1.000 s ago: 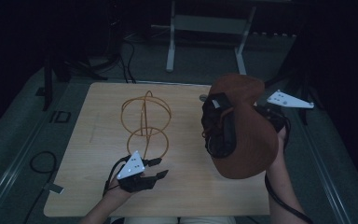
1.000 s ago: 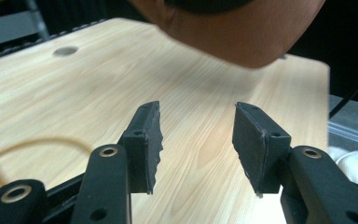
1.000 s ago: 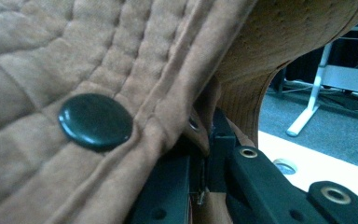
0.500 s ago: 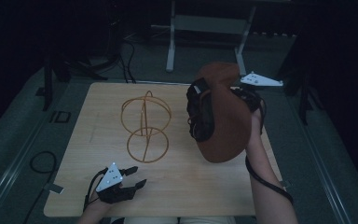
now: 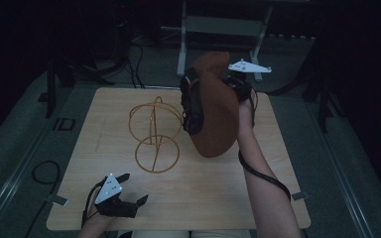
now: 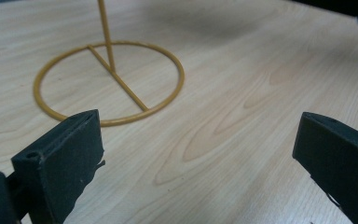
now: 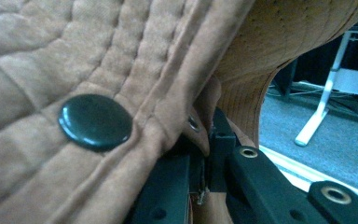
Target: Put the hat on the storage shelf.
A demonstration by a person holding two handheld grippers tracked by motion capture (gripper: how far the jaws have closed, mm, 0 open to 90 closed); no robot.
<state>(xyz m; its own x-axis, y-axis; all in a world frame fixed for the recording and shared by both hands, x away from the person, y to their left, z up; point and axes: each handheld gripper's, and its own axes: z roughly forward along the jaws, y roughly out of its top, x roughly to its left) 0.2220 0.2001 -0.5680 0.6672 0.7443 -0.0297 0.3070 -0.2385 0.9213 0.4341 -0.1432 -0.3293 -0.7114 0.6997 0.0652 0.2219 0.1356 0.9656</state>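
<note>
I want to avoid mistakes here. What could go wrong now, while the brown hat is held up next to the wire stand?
1. The right tongs pinch only the edge of the brown hat, so it may slip out.
2. The wire stand looks light and nothing holds it: the left tongs, just opened and empty, are apart from it. A push from the hat may tip it.
3. The hat hangs beside the stand, not above it, so it may catch on the upper ring.

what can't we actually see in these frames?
- Right gripper jaw tips: the brown hat they clamp covers them in the high view and the right gripper view.
- Wire stand top: cut off by the upper edge in the left gripper view.
- Hat's dark inner band: too dim in the high view to tell its material.
</note>
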